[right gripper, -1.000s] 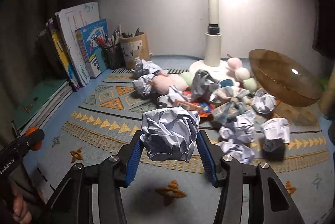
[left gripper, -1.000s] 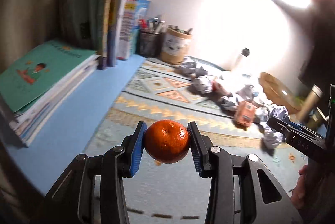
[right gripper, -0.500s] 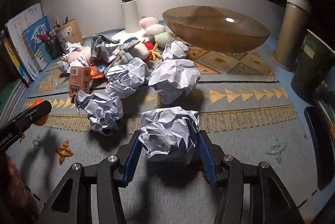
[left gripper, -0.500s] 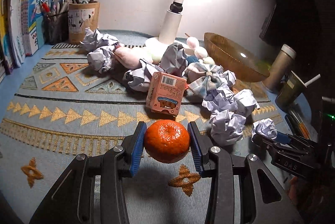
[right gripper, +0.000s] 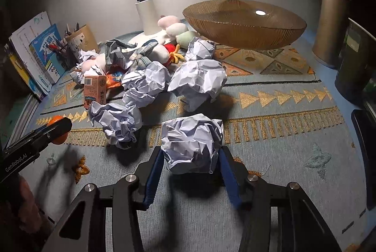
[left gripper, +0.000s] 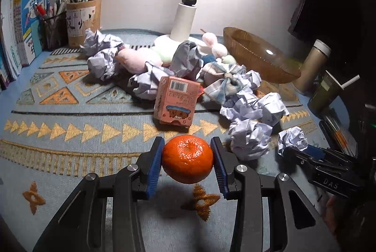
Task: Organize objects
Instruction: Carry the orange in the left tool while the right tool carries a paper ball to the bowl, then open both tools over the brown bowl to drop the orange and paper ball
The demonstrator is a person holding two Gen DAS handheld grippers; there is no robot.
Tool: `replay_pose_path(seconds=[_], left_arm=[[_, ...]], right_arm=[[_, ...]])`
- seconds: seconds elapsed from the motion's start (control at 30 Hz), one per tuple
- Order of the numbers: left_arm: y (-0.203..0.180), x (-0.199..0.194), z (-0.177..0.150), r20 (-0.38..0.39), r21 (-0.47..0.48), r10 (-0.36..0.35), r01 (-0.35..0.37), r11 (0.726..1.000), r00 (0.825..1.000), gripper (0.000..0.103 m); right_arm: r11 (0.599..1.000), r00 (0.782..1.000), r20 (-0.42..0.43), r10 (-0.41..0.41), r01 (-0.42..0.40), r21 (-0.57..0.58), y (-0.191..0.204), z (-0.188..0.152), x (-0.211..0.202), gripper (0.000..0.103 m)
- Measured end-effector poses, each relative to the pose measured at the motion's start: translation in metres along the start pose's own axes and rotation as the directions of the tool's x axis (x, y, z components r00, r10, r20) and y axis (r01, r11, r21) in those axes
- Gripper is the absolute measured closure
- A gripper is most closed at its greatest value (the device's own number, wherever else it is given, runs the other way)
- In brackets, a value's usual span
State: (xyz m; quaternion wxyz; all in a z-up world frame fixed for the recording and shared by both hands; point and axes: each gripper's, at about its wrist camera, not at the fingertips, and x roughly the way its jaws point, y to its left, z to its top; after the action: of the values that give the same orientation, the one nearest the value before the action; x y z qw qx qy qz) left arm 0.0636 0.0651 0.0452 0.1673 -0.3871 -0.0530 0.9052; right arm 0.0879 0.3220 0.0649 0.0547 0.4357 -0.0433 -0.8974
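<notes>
My left gripper [left gripper: 187, 155] is shut on an orange tangerine [left gripper: 188, 166], held just above the patterned mat [left gripper: 70, 134] in front of a pink carton [left gripper: 176, 101]. In the right wrist view that left gripper [right gripper: 57, 128] and the tangerine [right gripper: 52, 121] appear at the left edge. A crumpled white paper ball [right gripper: 192, 146] sits between the blue pads of my right gripper [right gripper: 191, 154], whose jaws are closing on it low over the mat. From the left wrist view, the right gripper [left gripper: 293, 149] shows at the right with the same paper ball [left gripper: 292, 138] at its tip.
Several crumpled paper balls [right gripper: 197, 82], plush toys [left gripper: 141, 59] and a plaid bow [left gripper: 225, 82] are heaped mid-mat around a white lamp base [left gripper: 183, 19]. An amber bowl [right gripper: 244, 26] stands at the back right, beside a thermos [right gripper: 331, 23] and a dark cup [left gripper: 324, 92]. Pen holders [left gripper: 82, 21] and books [left gripper: 25, 23] line the back left.
Both grippers swung from the book side to the front of the paper heap, carrying the tangerine and the paper ball. The paper ball now sits lower, close to the mat.
</notes>
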Motion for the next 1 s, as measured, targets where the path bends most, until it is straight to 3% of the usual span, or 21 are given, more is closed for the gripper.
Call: replay_pose_path(seconds=[0.1, 0.23, 0.37, 0.53, 0.63, 0.67, 0.7, 0.77, 0.83, 1.0], left_arm=[[-0.019, -0.007, 0.025, 0.016, 0.049, -0.037, 0.037, 0.998, 0.999, 0.066], [-0.047, 0.015, 0.072, -0.056, 0.056, -0.197, 0.200, 0.978, 0.979, 0.066], [-0.087, 0.039, 0.125, -0.007, 0.158, -0.208, 0.207, 0.966, 0.978, 0.066], [-0.124, 0.092, 0.174, -0.004, 0.193, -0.238, 0.235, 0.953, 0.971, 0.066], [-0.143, 0.128, 0.186, -0.020, 0.222, -0.228, 0.227, 0.948, 0.973, 0.065], [-0.148, 0.139, 0.186, -0.026, 0.239, -0.222, 0.222, 0.946, 0.975, 0.061], [-0.152, 0.149, 0.187, -0.038, 0.245, -0.208, 0.211, 0.946, 0.977, 0.048], [-0.154, 0.162, 0.187, -0.051, 0.226, -0.195, 0.201, 0.953, 0.980, 0.040], [-0.149, 0.166, 0.186, -0.054, 0.197, -0.212, 0.219, 0.956, 0.976, 0.037], [-0.138, 0.138, 0.185, -0.018, 0.183, -0.209, 0.209, 0.961, 0.978, 0.037]], right_arm=[[1.000, 0.997, 0.074, 0.025, -0.025, 0.004, -0.002, 0.023, -0.023, 0.056], [0.999, 0.987, 0.159, -0.039, 0.035, 0.029, -0.020, 0.075, -0.032, 0.056], [0.990, 0.980, 0.176, -0.090, 0.069, 0.123, -0.061, 0.121, -0.014, 0.056], [0.973, 0.988, 0.127, -0.086, 0.056, 0.223, -0.102, 0.154, 0.029, 0.056], [0.963, 0.990, 0.108, -0.086, 0.055, 0.262, -0.115, 0.165, 0.049, 0.055], [0.962, 0.988, 0.111, -0.103, 0.071, 0.263, -0.117, 0.166, 0.053, 0.055], [0.961, 0.987, 0.105, -0.124, 0.093, 0.262, -0.118, 0.168, 0.057, 0.050], [0.954, 0.984, 0.094, -0.149, 0.118, 0.275, -0.121, 0.168, 0.062, 0.045], [0.951, 0.984, 0.100, -0.146, 0.111, 0.290, -0.123, 0.165, 0.062, 0.038], [0.958, 0.989, 0.109, -0.101, 0.067, 0.279, -0.118, 0.151, 0.047, 0.036]])
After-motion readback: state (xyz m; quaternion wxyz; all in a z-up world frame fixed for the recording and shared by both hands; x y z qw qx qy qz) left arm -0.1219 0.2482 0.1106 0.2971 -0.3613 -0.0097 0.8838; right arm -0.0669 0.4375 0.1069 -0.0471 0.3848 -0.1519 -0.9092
